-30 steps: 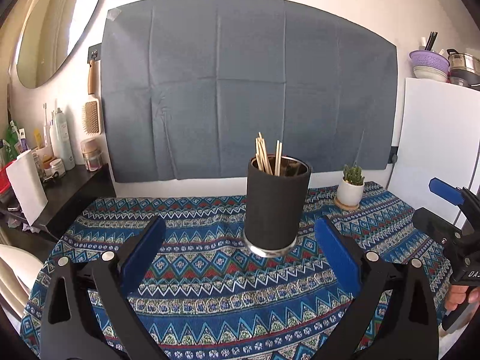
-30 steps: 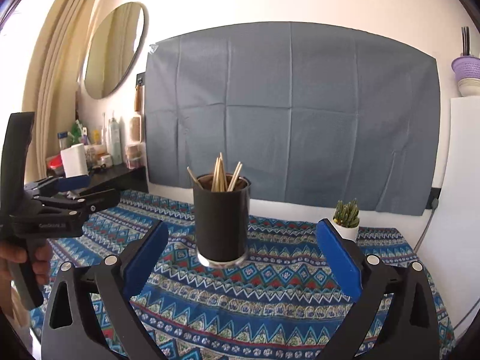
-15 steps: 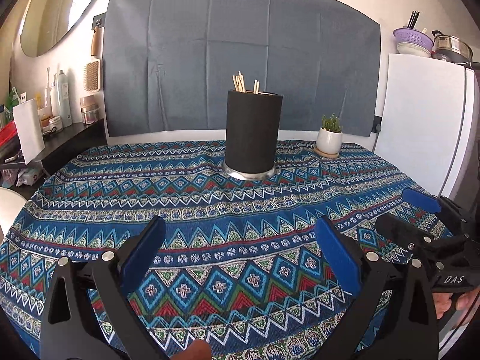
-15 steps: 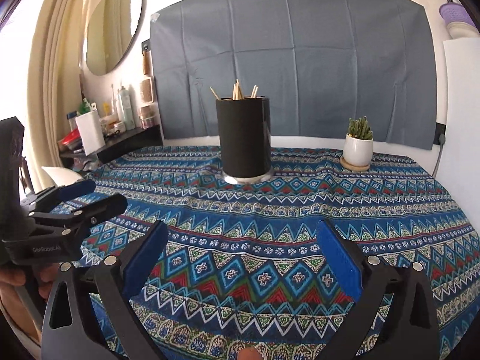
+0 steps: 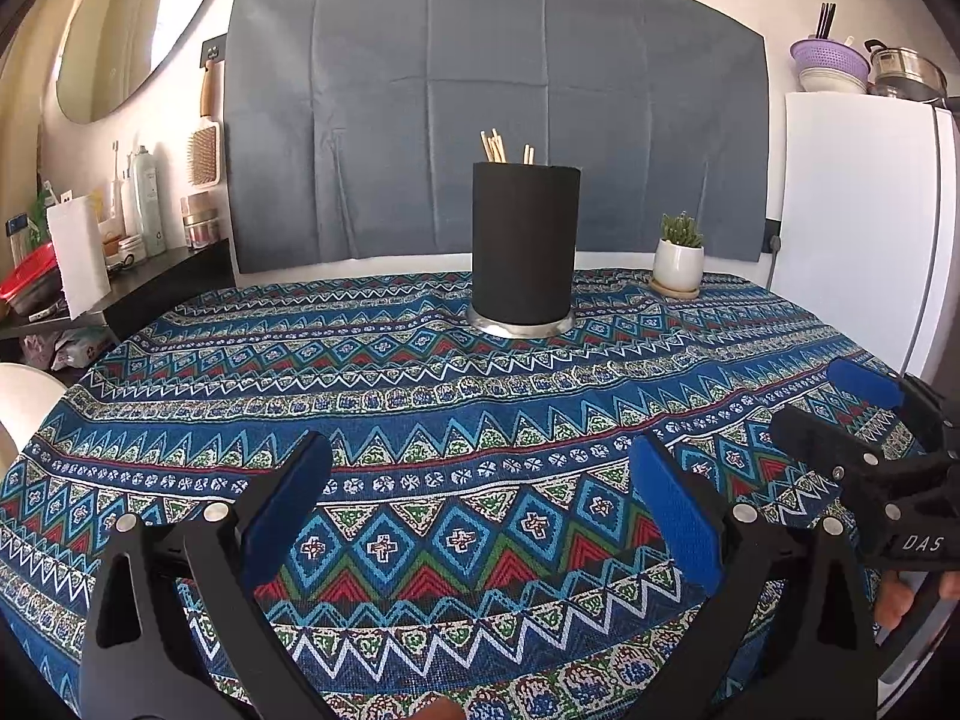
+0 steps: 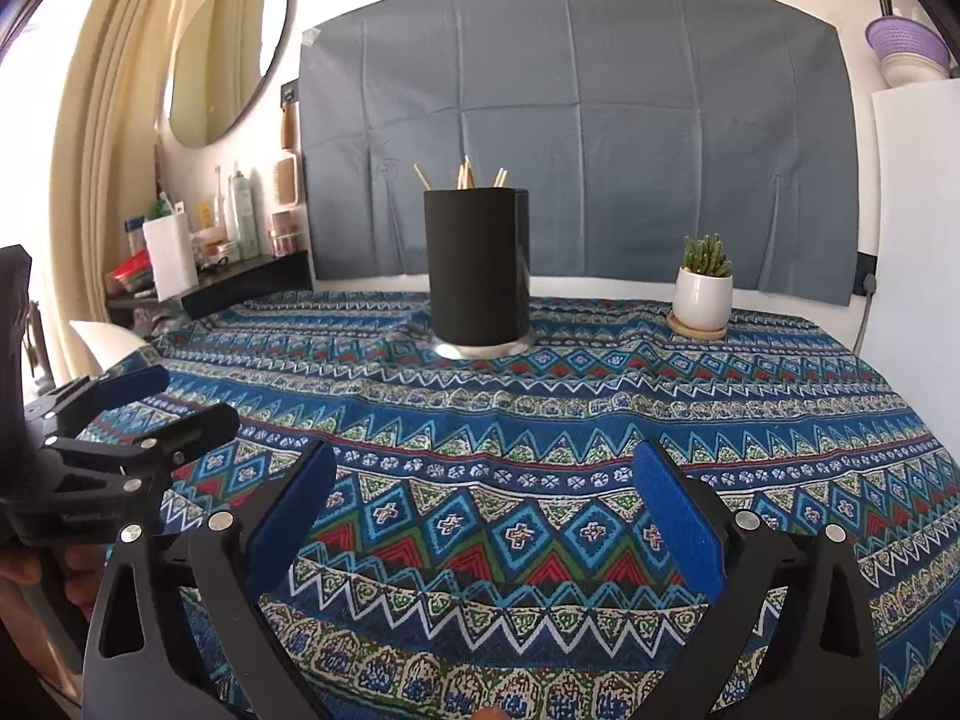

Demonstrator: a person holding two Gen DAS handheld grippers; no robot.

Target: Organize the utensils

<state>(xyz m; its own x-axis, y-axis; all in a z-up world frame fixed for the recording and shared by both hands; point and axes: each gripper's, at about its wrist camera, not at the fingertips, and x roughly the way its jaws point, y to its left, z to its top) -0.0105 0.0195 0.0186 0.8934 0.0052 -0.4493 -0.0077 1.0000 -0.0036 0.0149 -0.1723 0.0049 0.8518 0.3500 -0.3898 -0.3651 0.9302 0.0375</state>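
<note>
Both the left gripper (image 5: 480, 498) and right gripper (image 6: 486, 498) are held wide open, empty; the black holder (image 5: 525, 246) of chopsticks (image 5: 497, 147) is seen well ahead.

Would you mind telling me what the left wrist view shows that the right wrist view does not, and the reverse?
Only the left wrist view shows the steel pot on top of the white fridge and the right gripper from the side. Only the right wrist view shows the cream curtain and the left gripper from the side. Both share the black holder with wooden chopsticks, the potted cactus, the patterned tablecloth, the round mirror, and open, empty grippers.
</note>
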